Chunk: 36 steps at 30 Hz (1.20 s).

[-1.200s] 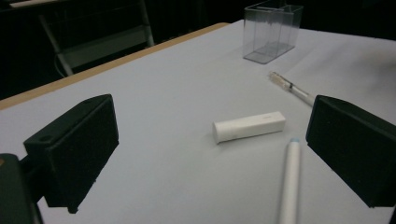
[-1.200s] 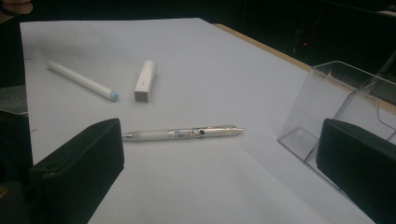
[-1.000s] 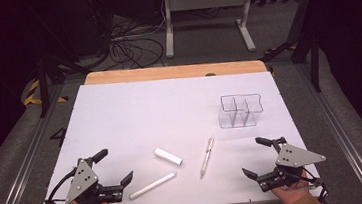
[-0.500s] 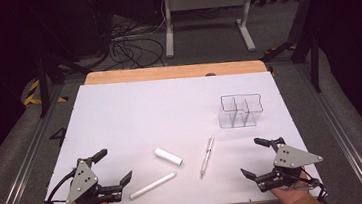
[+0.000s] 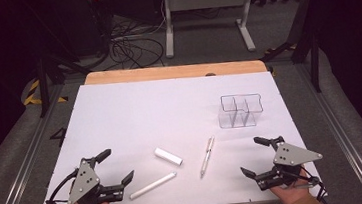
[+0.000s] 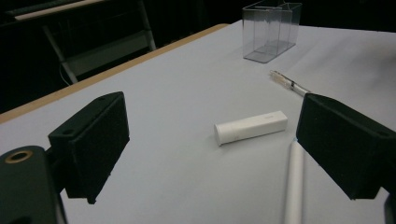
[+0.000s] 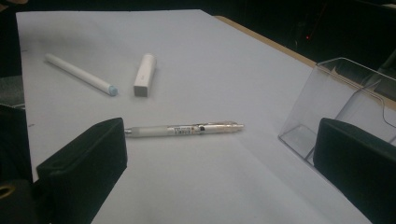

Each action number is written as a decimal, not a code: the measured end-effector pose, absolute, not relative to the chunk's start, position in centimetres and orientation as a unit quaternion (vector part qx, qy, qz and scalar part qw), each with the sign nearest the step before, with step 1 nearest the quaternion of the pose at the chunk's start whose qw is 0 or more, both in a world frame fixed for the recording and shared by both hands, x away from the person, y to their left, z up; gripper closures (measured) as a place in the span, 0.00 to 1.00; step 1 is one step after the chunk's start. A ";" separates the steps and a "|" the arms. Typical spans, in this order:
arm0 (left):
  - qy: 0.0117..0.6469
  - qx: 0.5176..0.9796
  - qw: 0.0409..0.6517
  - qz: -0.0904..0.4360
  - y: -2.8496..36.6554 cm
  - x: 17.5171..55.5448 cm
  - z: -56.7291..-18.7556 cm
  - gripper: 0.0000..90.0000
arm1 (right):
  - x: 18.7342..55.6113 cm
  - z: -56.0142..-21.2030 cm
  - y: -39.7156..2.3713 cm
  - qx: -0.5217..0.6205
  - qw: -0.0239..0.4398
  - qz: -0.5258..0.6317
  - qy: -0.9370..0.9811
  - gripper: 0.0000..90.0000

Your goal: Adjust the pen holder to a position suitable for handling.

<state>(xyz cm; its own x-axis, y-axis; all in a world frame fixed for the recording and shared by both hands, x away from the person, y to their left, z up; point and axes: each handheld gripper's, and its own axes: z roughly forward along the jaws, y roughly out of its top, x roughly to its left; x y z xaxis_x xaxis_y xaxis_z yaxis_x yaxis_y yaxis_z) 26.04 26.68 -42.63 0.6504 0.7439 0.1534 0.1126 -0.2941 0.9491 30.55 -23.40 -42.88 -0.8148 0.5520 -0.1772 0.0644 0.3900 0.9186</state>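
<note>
On the white table sheet (image 5: pixel 159 109) lie a short white cap (image 5: pixel 168 156), a long white marker body (image 5: pixel 153 185) with a pale blue tip, and a clear pen (image 5: pixel 207 155). My left gripper (image 5: pixel 118 164) rests at the near left edge, open. Its jaws have just been closing slightly with nothing between them. Ahead of it are the cap (image 6: pixel 251 127) and the marker (image 6: pixel 293 186). My right gripper (image 5: pixel 252 156) sits at the near right, open and empty. The pen (image 7: pixel 184 129) lies just beyond its jaws.
A clear plastic organizer (image 5: pixel 239 110) with several compartments stands upright at the right of the sheet, beyond the right gripper. A wooden strip (image 5: pixel 166 72) marks the table's far edge. Cables and a desk frame sit on the dark floor behind.
</note>
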 end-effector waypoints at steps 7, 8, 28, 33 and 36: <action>0.292 0.747 0.518 0.298 26.5 26.2 -42.8 0.08 | 31.4 -42.3 -23.5 0.195 0.228 0.510 0.806 0.03; 0.291 0.748 0.517 0.297 26.5 26.2 -42.8 0.08 | 31.4 -42.3 -23.5 0.195 0.228 0.510 0.806 0.03; 0.294 0.752 0.510 0.296 26.3 26.3 -42.9 0.08 | 33.7 -39.7 -23.7 0.200 0.225 0.502 0.811 0.04; 0.296 0.751 0.510 0.298 26.3 26.3 -43.0 0.08 | 34.0 -39.4 -23.7 0.200 0.226 0.498 0.813 0.05; 0.298 0.751 0.510 0.297 26.3 26.3 -43.0 0.08 | 34.2 -39.3 -23.7 0.201 0.229 0.498 0.812 0.04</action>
